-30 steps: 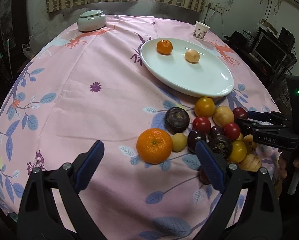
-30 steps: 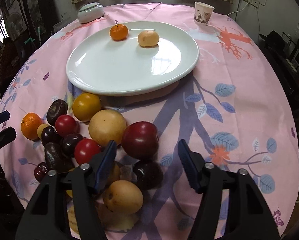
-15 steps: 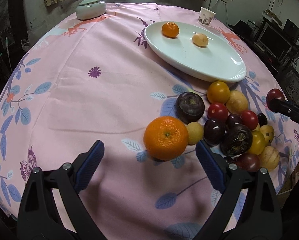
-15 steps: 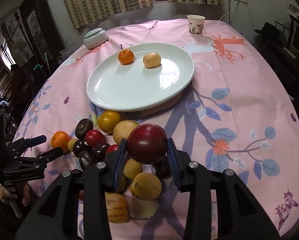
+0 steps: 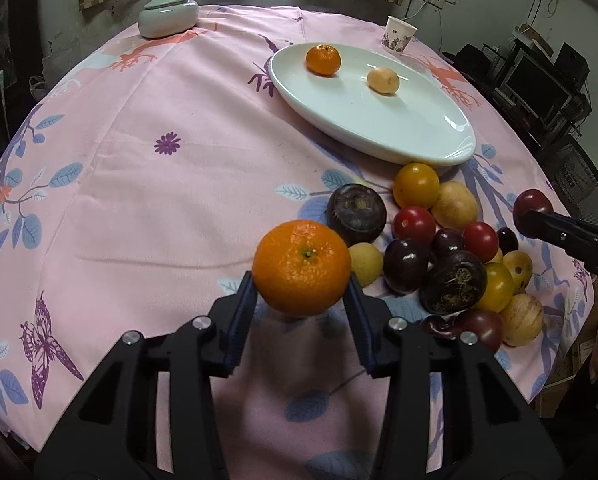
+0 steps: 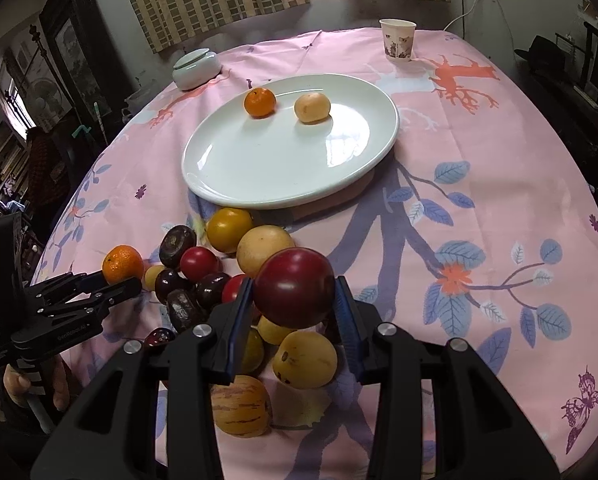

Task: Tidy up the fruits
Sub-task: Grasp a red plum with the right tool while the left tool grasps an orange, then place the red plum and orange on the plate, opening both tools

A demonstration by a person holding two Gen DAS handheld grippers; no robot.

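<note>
My left gripper [image 5: 302, 296] is shut on a large orange [image 5: 301, 267] at the left edge of the fruit pile; it also shows in the right wrist view [image 6: 122, 265]. My right gripper [image 6: 295, 304] is shut on a dark red plum [image 6: 294, 288] and holds it above the pile; the plum also shows in the left wrist view [image 5: 532, 207]. The white oval plate [image 6: 259, 168] holds a small orange [image 6: 259, 102] and a pale yellow fruit [image 6: 312, 107]. Several loose fruits [image 6: 227, 228] lie heaped on the pink cloth in front of the plate.
A pale green lidded jar [image 5: 168, 15] stands at the far left of the round table. A paper cup [image 6: 397, 40] stands at the far right behind the plate. Chairs and electronics [image 5: 539, 80] crowd the right side beyond the table edge.
My left gripper moved onto the large orange and shut on it. My right gripper, shut on the red plum half a second ago, has lifted it above the pile.
</note>
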